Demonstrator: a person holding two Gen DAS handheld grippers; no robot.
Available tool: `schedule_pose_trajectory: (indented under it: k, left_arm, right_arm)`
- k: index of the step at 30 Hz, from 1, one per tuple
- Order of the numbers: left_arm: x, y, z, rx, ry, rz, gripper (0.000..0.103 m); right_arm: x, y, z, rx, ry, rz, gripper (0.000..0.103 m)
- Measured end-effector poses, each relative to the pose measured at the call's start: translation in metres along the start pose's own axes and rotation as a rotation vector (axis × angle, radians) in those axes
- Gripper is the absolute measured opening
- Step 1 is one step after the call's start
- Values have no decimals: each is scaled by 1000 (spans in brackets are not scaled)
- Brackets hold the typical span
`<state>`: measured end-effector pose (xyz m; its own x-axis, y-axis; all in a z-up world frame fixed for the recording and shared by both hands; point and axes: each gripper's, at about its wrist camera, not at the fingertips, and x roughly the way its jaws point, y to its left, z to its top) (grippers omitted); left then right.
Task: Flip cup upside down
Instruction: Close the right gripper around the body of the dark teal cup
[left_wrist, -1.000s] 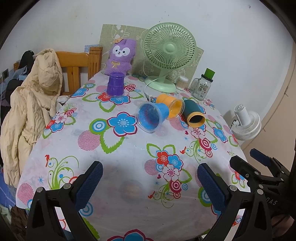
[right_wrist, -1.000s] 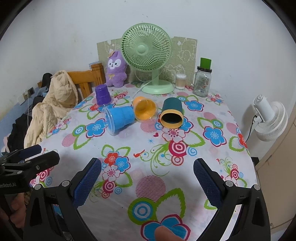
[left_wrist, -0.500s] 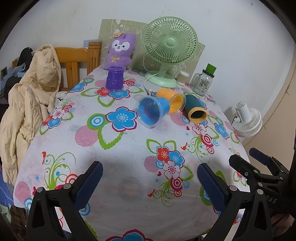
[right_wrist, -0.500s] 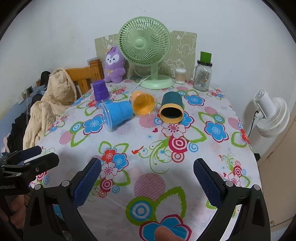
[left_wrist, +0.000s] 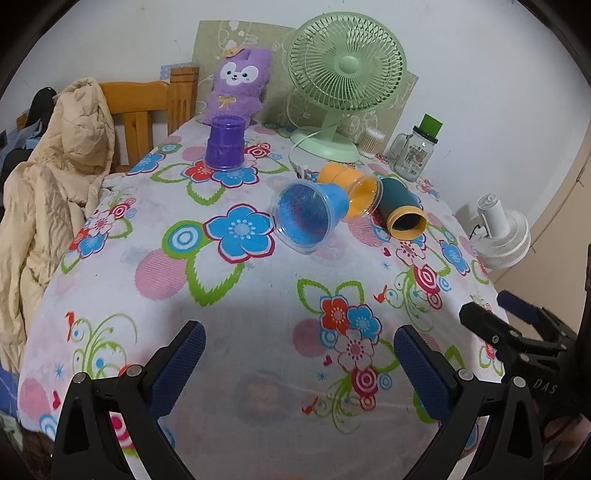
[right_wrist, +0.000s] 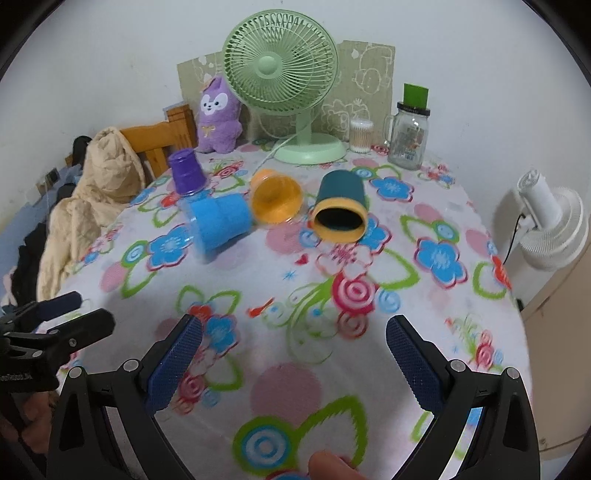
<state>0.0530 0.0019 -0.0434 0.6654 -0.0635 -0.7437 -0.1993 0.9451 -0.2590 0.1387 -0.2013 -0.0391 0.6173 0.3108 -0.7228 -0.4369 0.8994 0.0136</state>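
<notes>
Three cups lie on their sides mid-table: a blue cup (left_wrist: 308, 218) (right_wrist: 221, 223), an orange cup (left_wrist: 351, 192) (right_wrist: 275, 199) and a dark teal cup with a yellow rim (left_wrist: 400, 210) (right_wrist: 340, 208). A purple cup (left_wrist: 225, 144) (right_wrist: 186, 177) stands upside down at the back left. My left gripper (left_wrist: 299, 350) is open and empty over the near table edge. My right gripper (right_wrist: 295, 350) is open and empty, also near the front. Each gripper shows in the other's view, the right one (left_wrist: 509, 314) and the left one (right_wrist: 62, 317).
A flowered tablecloth (left_wrist: 236, 288) covers the table. At the back stand a green fan (left_wrist: 343, 74), a purple plush toy (left_wrist: 238, 85), a glass jar (left_wrist: 415, 151) and a swab container (right_wrist: 361, 136). A chair with a beige coat (left_wrist: 55, 177) is left; a white fan (right_wrist: 550, 229) is right.
Both grippers have moved forward toward the cups, which look larger and nearer now. The cups have not moved. Both grippers stay open.
</notes>
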Motion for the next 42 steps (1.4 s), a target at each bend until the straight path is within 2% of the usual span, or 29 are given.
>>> schedule_pose_trajectory:
  k: [2, 8, 14, 16, 18, 22, 30, 37, 40, 42]
  left_arm:
    - [7, -1, 7, 8, 5, 2, 103]
    - [22, -5, 39, 39, -28, 7, 103]
    - [34, -16, 70, 82, -67, 43, 103]
    - [38, -21, 79, 107, -83, 57, 103]
    - [46, -26, 88, 125, -85, 72, 103]
    - [58, -33, 101, 146, -86, 79, 103]
    - [76, -41, 111, 177, -74, 111, 103]
    - [79, -39, 112, 176, -72, 95, 103]
    - [78, -40, 112, 182, -72, 95, 103]
    - [75, -40, 111, 181, -76, 87, 103]
  right_arm:
    - [5, -4, 9, -1, 1, -17, 101]
    - [31, -18, 41, 8, 40, 46, 101]
    - [54, -42, 80, 28, 68, -35, 101]
    - [66, -52, 94, 46, 76, -17, 101]
    - [84, -62, 105, 90, 131, 19, 101]
    - [111, -63, 116, 86, 179, 2, 101]
    - [143, -52, 128, 69, 221, 32, 101]
    - [174, -53, 137, 68, 281, 16, 101]
    - [187, -52, 137, 47, 314, -5, 92]
    - [195, -53, 137, 45, 340, -3, 82]
